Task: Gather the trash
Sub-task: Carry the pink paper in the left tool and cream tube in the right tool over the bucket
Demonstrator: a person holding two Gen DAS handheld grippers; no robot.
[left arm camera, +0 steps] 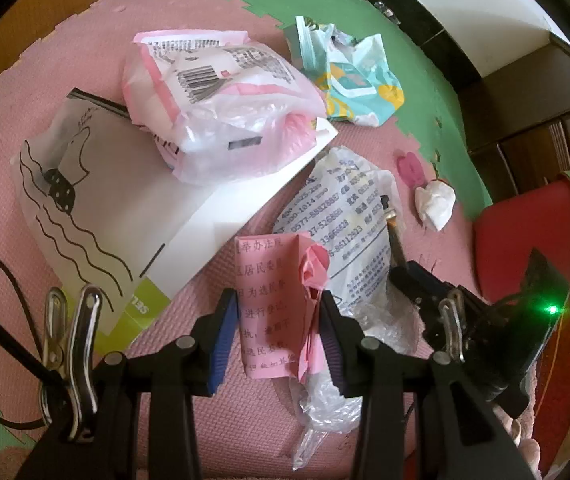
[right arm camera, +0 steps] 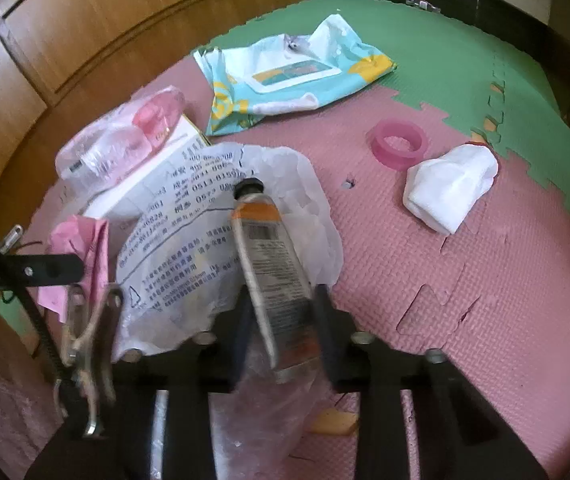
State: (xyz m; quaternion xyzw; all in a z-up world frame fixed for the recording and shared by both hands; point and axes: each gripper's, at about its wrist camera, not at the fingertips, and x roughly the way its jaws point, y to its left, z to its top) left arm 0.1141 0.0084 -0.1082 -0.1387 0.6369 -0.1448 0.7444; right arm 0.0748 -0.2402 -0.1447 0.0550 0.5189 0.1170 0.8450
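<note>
Tube (right arm camera: 273, 280) lies lengthwise between right gripper (right arm camera: 283, 330) jaws, cap pointing away; pads straddle its lower body, contact uncertain from blur; left gripper (left arm camera: 277, 340) pinches pink paper (left arm camera: 269, 304).

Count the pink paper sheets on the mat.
1: the pink paper, crumpled, between the left tool's fingers, beside the printed plastic bag. Others may hide under the litter.

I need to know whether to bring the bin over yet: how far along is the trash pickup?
Nothing looks binned yet. In hand: left gripper clamps the pink paper; right gripper has the tube between its jaws. Left: wipes pack, white tissue wad, pink ring, pink-printed bag, printed plastic bag.
</note>
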